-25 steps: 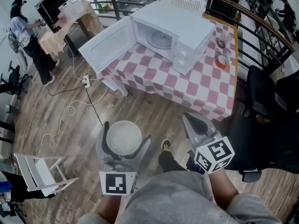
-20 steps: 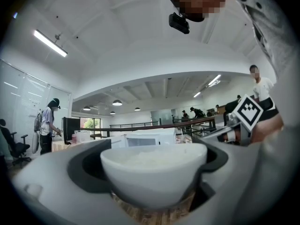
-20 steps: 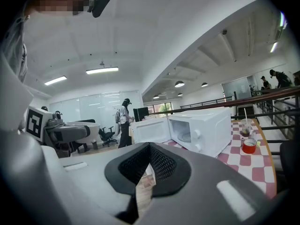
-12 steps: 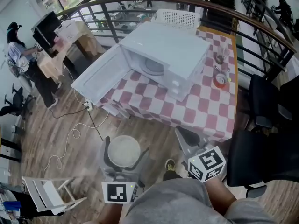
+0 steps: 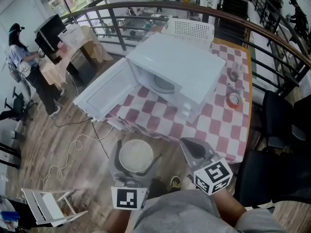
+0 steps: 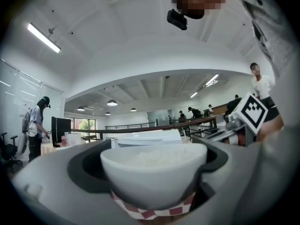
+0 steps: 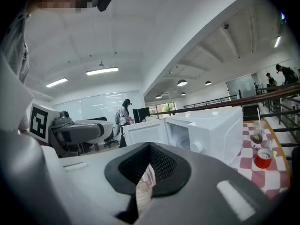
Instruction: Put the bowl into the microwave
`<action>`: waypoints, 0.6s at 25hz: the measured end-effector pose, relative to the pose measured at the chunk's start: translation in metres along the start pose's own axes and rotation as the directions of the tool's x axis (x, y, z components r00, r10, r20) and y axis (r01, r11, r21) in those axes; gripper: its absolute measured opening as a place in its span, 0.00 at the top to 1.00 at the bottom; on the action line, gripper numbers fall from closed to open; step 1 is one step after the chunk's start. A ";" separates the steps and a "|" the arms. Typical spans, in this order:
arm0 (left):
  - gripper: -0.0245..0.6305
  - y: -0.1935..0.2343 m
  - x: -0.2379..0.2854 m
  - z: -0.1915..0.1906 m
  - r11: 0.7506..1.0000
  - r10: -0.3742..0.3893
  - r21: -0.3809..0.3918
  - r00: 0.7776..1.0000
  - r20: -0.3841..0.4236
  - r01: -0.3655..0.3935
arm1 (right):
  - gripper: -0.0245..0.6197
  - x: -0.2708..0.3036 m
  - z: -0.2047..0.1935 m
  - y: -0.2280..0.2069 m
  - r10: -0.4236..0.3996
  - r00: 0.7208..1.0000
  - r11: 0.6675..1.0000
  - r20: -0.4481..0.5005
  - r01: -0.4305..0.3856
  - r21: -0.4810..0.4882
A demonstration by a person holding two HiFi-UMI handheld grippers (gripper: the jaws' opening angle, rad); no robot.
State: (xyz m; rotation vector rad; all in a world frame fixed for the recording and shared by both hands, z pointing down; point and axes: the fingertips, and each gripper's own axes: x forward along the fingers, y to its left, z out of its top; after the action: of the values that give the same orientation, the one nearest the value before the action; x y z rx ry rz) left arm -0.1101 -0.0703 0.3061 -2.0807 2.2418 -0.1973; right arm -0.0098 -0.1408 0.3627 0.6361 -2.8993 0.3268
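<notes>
A white bowl [image 5: 136, 155] filled with white rice sits between the jaws of my left gripper [image 5: 134, 160], which is shut on it; the left gripper view shows the bowl [image 6: 153, 175] filling the gap. The gripper holds it over the wooden floor, just in front of the table. The white microwave [image 5: 182, 72] stands on the checked table with its door [image 5: 104, 89] swung open to the left and its glass plate [image 5: 163, 83] visible inside. My right gripper [image 5: 195, 149] is shut and empty, to the right of the bowl. The microwave [image 7: 211, 132] also appears ahead in the right gripper view.
The pink-and-white checked table [image 5: 214, 123] also carries a glass [image 5: 234, 73] and a red cup [image 5: 235, 100]. A black chair [image 5: 277, 113] stands at the right. Cables [image 5: 73, 144] lie on the floor, with a white rack [image 5: 48, 205] at lower left. A person [image 5: 22, 62] stands far left.
The bowl in my left gripper and the right gripper have come closer to the table edge, and the open microwave now sits nearer in the head view.
</notes>
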 end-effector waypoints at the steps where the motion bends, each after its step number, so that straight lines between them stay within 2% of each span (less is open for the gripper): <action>1: 0.13 0.000 0.006 -0.001 1.000 -0.006 -0.005 1.000 -0.002 0.006 | 0.96 0.005 0.001 -0.001 0.002 1.000 1.000 0.000 -0.002 0.000; 8: 0.13 0.020 0.052 -0.011 0.998 -0.051 -0.026 0.999 -0.008 0.050 | 0.96 0.041 0.006 -0.006 -0.008 1.000 1.000 -0.012 0.008 0.000; 15: 0.13 0.049 0.115 -0.023 0.988 -0.145 -0.058 0.989 -0.037 0.142 | 0.96 0.089 0.012 -0.019 -0.065 0.997 0.998 -0.037 0.065 0.023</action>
State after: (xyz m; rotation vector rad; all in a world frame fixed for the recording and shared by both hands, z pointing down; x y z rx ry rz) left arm -0.1707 -0.1806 0.3256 -2.2891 2.1440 -0.1908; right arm -0.0832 -0.1954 0.3722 0.7188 -2.8368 0.3621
